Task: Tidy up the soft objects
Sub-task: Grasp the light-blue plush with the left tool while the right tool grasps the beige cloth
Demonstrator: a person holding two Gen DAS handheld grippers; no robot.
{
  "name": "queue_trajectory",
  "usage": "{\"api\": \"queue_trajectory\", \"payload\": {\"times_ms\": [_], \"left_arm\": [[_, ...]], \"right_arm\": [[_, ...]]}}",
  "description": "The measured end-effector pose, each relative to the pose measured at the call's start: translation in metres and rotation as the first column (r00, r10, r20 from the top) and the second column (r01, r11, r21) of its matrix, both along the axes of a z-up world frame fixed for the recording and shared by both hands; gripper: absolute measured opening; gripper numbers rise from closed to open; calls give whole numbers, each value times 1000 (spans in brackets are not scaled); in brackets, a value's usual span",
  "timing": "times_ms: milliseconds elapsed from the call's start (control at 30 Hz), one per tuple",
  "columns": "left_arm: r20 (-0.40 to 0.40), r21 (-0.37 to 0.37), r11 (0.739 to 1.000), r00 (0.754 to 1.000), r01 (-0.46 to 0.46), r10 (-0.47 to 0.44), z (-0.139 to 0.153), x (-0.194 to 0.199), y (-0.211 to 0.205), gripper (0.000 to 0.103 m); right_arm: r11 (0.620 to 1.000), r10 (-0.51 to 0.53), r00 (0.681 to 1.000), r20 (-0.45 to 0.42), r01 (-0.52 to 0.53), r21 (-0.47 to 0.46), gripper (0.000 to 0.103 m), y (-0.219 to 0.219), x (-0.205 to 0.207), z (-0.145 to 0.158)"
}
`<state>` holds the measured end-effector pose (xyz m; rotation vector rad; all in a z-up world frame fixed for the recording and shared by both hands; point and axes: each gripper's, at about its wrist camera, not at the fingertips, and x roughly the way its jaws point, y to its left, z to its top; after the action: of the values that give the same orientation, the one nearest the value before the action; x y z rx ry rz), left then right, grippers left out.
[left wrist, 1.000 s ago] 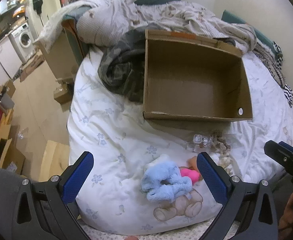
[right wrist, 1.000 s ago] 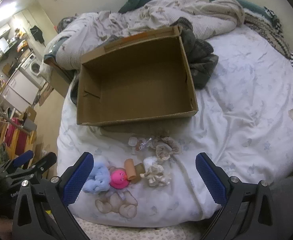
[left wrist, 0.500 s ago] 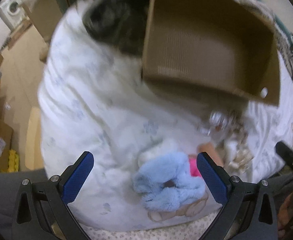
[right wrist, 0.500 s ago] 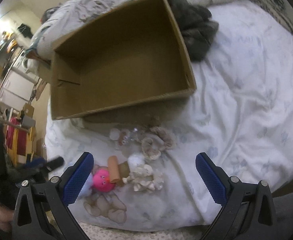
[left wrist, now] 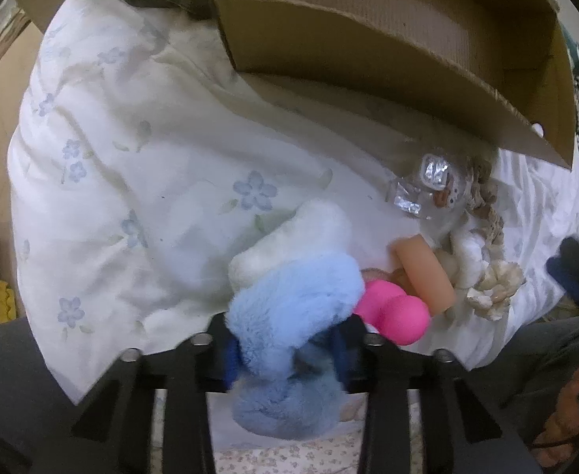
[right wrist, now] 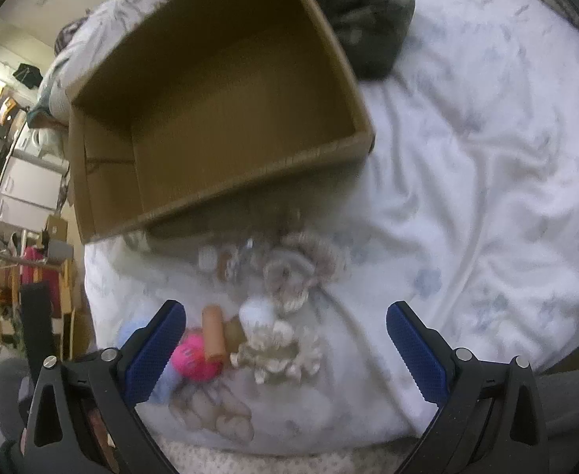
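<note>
On a bed (left wrist: 139,126) spread with a flowered white duvet, the left gripper (left wrist: 285,349) points down at a pale blue plush scrunchie (left wrist: 293,304), its jaws closing with the fluffy ring between the blue pads, which already appear to press into the pile. The scrunchie lies at the near edge of a small heap of soft things: a white fluffy piece (left wrist: 301,233) touching it, a pink rubbery toy (left wrist: 392,312) just beside it, a tan roll (left wrist: 423,276) and a cream knitted scrunchie (right wrist: 277,351) further along. The right gripper (right wrist: 285,351) hovers over that cream scrunchie with its jaws wide apart and nothing between them. Behind the heap an open cardboard box (right wrist: 210,102) stands empty on the duvet, the likely destination. The risks look plain: the plush is all loft, so the pads may catch only fur and let it slip on the lift, or they may pinch the duvet or drag the white piece along; the two grippers also work close together over one heap and could knock each other
</note>
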<state>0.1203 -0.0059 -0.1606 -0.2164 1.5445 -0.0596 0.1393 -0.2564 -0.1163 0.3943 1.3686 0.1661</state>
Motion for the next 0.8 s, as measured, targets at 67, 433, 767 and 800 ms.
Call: {"api": "queue_trajectory", "payload": {"times_ms": [67, 433, 767, 800], "left_arm": [[25, -10, 1000, 1000, -3, 3, 10, 0, 3, 25], [206, 48, 999, 979, -12, 2, 59, 5, 1, 24], [233, 38, 999, 972, -29, 19, 64, 4, 10, 24], [240, 36, 999, 970, -34, 25, 65, 3, 10, 24]], "right_arm": [[1000, 20, 999, -28, -20, 21, 103, 4, -2, -5], [989, 150, 983, -108, -151, 4, 41, 37, -3, -28], [989, 114, 990, 88, -121, 81, 12, 17, -13, 19], [987, 101, 987, 125, -114, 109, 12, 13, -16, 28]]}}
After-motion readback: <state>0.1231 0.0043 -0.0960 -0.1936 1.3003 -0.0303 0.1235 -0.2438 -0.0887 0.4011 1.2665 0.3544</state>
